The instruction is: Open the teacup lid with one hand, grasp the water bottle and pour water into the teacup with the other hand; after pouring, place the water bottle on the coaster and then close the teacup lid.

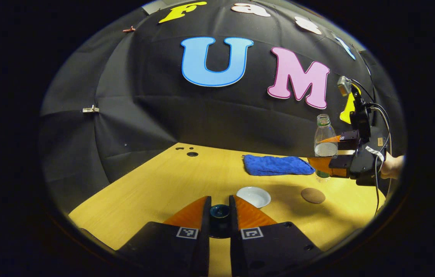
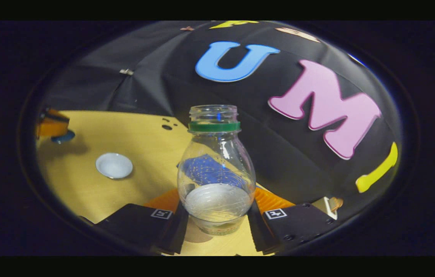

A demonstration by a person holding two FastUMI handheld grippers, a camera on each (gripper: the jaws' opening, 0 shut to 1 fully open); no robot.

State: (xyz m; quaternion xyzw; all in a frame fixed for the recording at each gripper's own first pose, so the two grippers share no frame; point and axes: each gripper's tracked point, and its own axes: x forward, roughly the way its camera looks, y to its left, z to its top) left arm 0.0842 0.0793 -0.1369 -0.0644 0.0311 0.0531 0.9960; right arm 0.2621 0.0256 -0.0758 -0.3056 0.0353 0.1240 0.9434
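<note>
My left gripper [image 1: 219, 202] is shut on the dark blue teacup lid [image 1: 219, 211], held off the cup. The white teacup [image 1: 254, 196] stands uncovered on the table just right of my fingers, and it sits at the left in the right gripper view [image 2: 114, 165]. My right gripper [image 2: 217, 200] is shut on the clear water bottle [image 2: 216, 173], which is upright, capless, with a green neck ring and water in its lower part. From the left gripper view, the bottle [image 1: 324, 144] and right gripper [image 1: 325, 152] are at the far right. A round brown coaster [image 1: 313, 195] lies in front of them.
A blue cloth [image 1: 277, 164] lies at the back of the wooden table [image 1: 155, 184], just left of the bottle. A hand [image 1: 392, 165] holds the right gripper, with cables trailing from it. The table's left rear corner has small holes [image 1: 192, 154].
</note>
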